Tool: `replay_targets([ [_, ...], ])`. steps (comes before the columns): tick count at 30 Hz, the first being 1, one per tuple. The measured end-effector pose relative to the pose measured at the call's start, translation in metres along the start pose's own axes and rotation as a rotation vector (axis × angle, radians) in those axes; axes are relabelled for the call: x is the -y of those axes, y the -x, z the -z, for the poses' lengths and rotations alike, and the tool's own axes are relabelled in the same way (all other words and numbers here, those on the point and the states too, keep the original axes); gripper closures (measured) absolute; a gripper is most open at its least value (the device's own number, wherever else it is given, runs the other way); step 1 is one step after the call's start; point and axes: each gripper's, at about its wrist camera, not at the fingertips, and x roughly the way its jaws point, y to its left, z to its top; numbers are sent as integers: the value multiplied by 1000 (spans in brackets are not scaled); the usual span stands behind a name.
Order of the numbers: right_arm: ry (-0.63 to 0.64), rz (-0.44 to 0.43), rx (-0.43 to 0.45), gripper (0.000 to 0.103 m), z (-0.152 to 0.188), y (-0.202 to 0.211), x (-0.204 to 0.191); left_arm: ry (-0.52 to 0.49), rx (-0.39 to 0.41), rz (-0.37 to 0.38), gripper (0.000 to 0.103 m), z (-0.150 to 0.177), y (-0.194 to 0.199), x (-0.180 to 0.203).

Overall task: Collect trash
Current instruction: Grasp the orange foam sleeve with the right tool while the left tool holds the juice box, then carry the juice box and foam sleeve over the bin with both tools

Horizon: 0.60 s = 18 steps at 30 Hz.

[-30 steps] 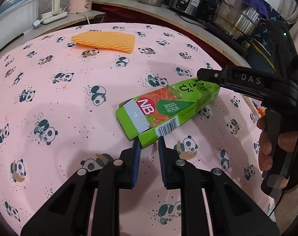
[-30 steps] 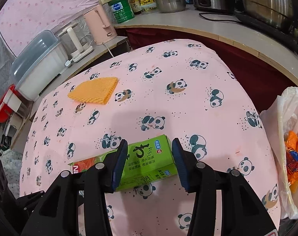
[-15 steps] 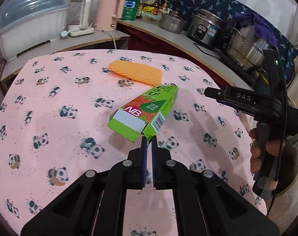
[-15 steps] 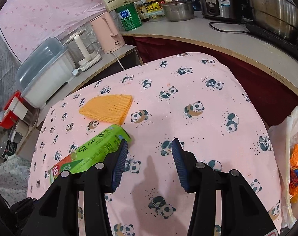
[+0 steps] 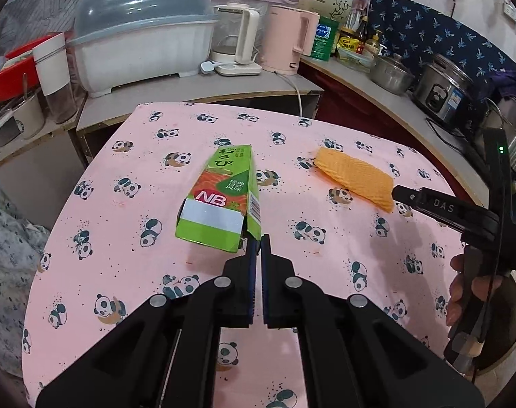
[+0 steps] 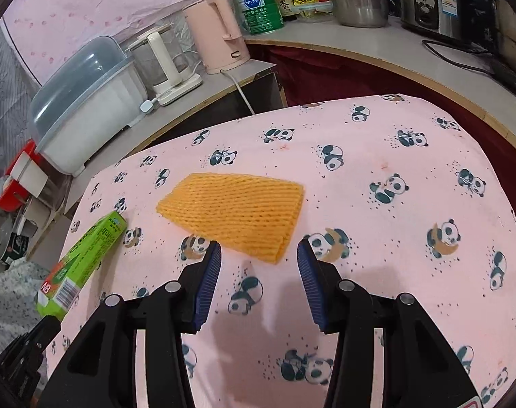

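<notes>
Fingers point(image 6: 210, 272) above panda-print tablecloth point(image 6: 394, 204), cluttered kitchen counter point(image 6: 377, 44) behind

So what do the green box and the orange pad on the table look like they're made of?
Green box: thin glossy printed cardboard, judging by its folded edges, open end flap and barcode panel. Orange pad: probably soft foam netting, matte, with a woven mesh texture and a folded-over edge.

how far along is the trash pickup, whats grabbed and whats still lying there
Partway. In hand: the left gripper is shut on a flap of the green box, holding it above the table. Left: the orange foam net lies flat on the cloth, with the right gripper open just short of it, touching nothing. No bag shows, so nothing can be confirmed as binned yet.
</notes>
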Motion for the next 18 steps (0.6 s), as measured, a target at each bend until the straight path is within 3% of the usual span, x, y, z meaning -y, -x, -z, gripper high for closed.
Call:
replay_targets([
  [6,2,47,-42,58,-11,-35,0,-3,-15,27,101,-3,-12,9],
  [13,65,80,-31,88,-4,-34,-10,-17,-14,55,101,-7,-11,20],
  [18,72,72,-14,91,9,-10,-9,-22,-12,66,101,-7,-4,29],
])
